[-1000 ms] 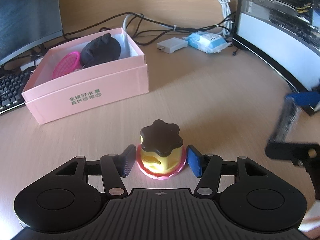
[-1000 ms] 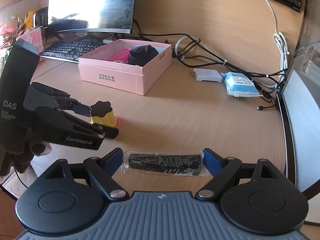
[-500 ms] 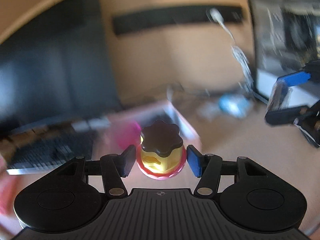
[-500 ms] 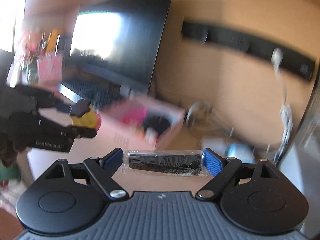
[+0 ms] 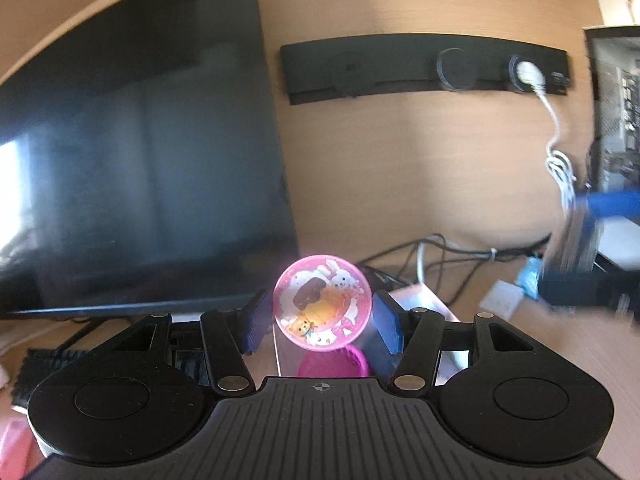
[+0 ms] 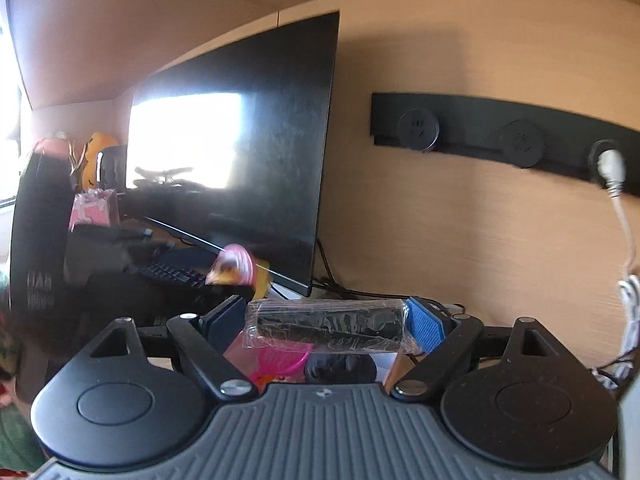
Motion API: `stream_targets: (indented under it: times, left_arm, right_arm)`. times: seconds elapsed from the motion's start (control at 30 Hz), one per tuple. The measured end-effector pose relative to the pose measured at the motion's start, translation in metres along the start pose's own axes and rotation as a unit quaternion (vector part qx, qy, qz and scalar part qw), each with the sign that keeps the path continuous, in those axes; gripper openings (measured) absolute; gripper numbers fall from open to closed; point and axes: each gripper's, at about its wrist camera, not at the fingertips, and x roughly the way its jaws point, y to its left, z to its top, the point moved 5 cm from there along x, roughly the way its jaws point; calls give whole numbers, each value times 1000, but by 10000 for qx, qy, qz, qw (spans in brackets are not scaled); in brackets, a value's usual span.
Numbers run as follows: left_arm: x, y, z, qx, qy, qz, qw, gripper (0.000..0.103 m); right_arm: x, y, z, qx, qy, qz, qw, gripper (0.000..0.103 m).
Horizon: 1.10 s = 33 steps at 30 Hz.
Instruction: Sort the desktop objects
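The left gripper (image 5: 323, 322) is clenched on the pudding toy (image 5: 323, 307), whose round pink underside, printed with a rabbit and a bear, faces the camera; the toy is clear of the desk, above the pink box (image 5: 424, 300), whose far corner shows between the fingers. The right gripper (image 6: 326, 326) is clamped end to end on a black bar in clear wrap (image 6: 326, 326), held crosswise over the same box, where a pink mesh item (image 6: 280, 360) and a black item (image 6: 340, 368) lie. Both grippers point slightly downward toward the back wall. A dark monitor (image 5: 140, 160) stands close on the left and a computer case (image 5: 616, 120) on the right; open desk remains between them, crossed by cables (image 5: 440, 252). Pale lettering on the left gripper's body is too blurred to read with certainty
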Motion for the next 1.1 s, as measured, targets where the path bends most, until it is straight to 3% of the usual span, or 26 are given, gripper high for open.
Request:
stream_targets:
  times: [0.07, 0.13, 0.17, 0.23, 0.27, 0.4, 0.5, 0.63, 0.73, 0.83, 0.9, 1.1]
  left_arm:
    - [19, 11, 1, -169, 69, -160, 9997, 62]
    - [31, 21, -1, -344, 189, -233, 9990, 74]
    - [34, 24, -3, -394, 223, -252, 9987, 77]
    - [32, 25, -9, -421, 243, -399, 9980, 94]
    - [30, 21, -14, -365, 267, -497, 9977, 96]
    - [24, 1, -39, -17, 542, -706, 9960, 97]
    - [18, -8, -62, -7, 826, -655, 9944, 99]
    - [2, -2, -86, -426, 1126, -548, 9912, 101]
    - [-10, 2, -95, -682, 1217, -498, 9890, 102]
    - [-17, 2, -105, -841, 1363, -578, 9854, 102]
    - [-21, -1, -111, -817, 1471, -584, 9840, 102]
    - [-38, -11, -126, -714, 1738, -738, 9794, 103]
  right_arm:
    - [26, 0, -11, -38, 69, -200, 9998, 90]
    - [47, 0, -23, -11, 159, -227, 9996, 102]
    - [55, 0, -30, 37, 305, -219, 9993, 102]
    - [60, 1, -42, 136, 485, -171, 9986, 102]
    - [60, 1, -48, 137, 537, -151, 9983, 102]
    - [60, -4, -70, 136, 824, -239, 9962, 103]
    - [54, -20, -86, 145, 1045, -486, 9932, 103]
    - [60, -67, -97, 82, 1340, -1328, 9820, 101]
    - [87, -113, -102, 380, 1540, -1581, 9746, 88]
    - [128, -149, -110, 875, 1784, -1716, 9649, 89]
    - [157, -164, -116, 1144, 1933, -1690, 9597, 96]
    - [207, -179, -131, 811, 2222, -1823, 9544, 101]
